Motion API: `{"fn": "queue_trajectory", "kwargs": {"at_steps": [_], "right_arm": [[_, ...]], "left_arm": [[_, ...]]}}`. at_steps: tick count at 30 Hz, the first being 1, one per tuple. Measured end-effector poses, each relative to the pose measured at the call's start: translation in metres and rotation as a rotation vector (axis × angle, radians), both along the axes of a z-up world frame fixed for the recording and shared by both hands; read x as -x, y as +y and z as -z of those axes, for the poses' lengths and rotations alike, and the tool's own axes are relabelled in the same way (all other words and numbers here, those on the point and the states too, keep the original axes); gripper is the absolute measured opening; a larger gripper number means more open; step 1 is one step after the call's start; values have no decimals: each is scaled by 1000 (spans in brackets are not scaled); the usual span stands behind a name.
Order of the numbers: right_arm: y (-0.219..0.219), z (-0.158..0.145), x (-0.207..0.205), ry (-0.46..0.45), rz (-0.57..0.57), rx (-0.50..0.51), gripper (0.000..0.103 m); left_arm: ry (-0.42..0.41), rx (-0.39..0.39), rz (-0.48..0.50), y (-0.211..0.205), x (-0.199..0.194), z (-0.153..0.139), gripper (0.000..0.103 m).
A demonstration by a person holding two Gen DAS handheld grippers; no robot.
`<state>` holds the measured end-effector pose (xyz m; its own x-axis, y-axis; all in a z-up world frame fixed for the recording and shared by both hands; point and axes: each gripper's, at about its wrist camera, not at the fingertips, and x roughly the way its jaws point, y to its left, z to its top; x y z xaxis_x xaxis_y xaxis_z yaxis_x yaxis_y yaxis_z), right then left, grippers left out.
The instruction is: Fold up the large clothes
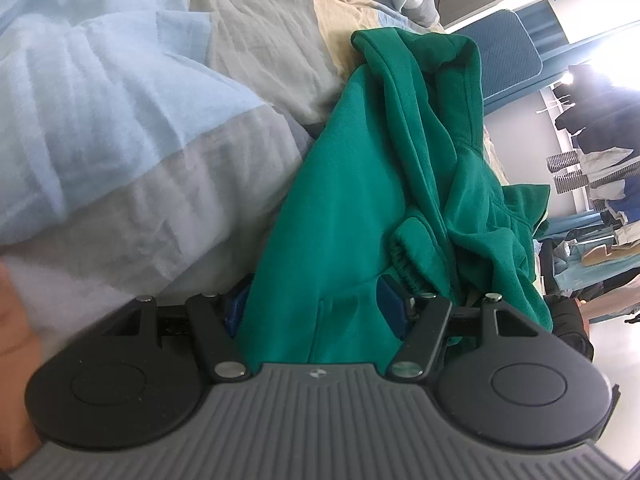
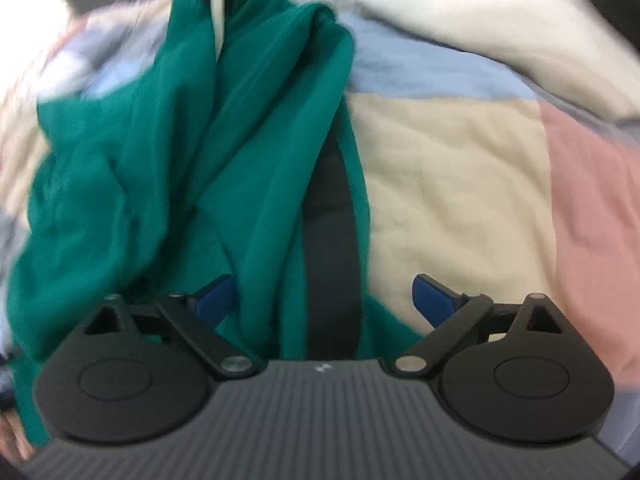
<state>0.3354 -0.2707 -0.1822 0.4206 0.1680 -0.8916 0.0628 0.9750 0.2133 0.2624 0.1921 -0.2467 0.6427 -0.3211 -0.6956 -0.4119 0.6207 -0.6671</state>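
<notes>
1. Green hoodie (image 1: 360, 208) is bunched on the patchwork quilt (image 1: 120, 160), unfolded.
2. Its fabric is gripped between the left gripper (image 1: 316, 308) jaws.
3. Right gripper (image 2: 324, 300) jaws are spread, pressing nothing; a fresh edge should be grasped.

Landmark: hoodie (image 1: 360, 208). Lies bunched on the quilt (image 1: 120, 128), which spreads under it and out to both sides.

Left wrist view: hoodie hem end sits btwn the left gripper (image 1: 318, 314) fingers, pads against the cloth on both sides. Elastic cuff (image 1: 404, 256) lies on top of hoodie, just above the right-hand finger. Hood (image 1: 432, 64) at far end. Rack w/ hung clothes (image 1: 600, 168) well beyond hoodie, to its right.

Right wrist view: hoodie (image 2: 180, 152) w/ drawstring (image 2: 218, 12) at far end; its near folds fall btwn the right gripper (image 2: 324, 300) fingers, touching the left finger (image 2: 214, 300), apart from the other. Quilt (image 2: 460, 180) bare right of hoodie.
</notes>
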Motion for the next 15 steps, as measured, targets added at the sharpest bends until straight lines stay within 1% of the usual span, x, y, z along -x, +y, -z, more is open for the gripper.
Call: {"fn": "queue_trajectory", "kwargs": {"at_steps": [1, 3, 5, 10, 12, 14, 15], "right_arm": [[-4, 4, -3, 14, -25, -15, 96], [-15, 18, -7, 61, -27, -83, 96], [-25, 32, -7, 96, -16, -195, 103], [-39, 34, 0, 78, -20, -314, 103], [-41, 36, 1, 78, -48, -365, 103], [-35, 37, 4, 90, -99, -443, 103], [-30, 36, 5, 93, -126, -457, 103]], "left_arm": [[-1, -1, -2, 0, 0, 0, 69], [-3, -2, -9, -1, -1, 0, 69], [-1, -9, -7, -2, -3, 0, 69], [-6, -12, 7, -4, -6, -1, 69], [-13, 13, 18, -3, -5, 0, 69], [-25, 58, 28, -1, -4, 0, 69], [-34, 85, 34, -1, -3, 0, 69]]}}
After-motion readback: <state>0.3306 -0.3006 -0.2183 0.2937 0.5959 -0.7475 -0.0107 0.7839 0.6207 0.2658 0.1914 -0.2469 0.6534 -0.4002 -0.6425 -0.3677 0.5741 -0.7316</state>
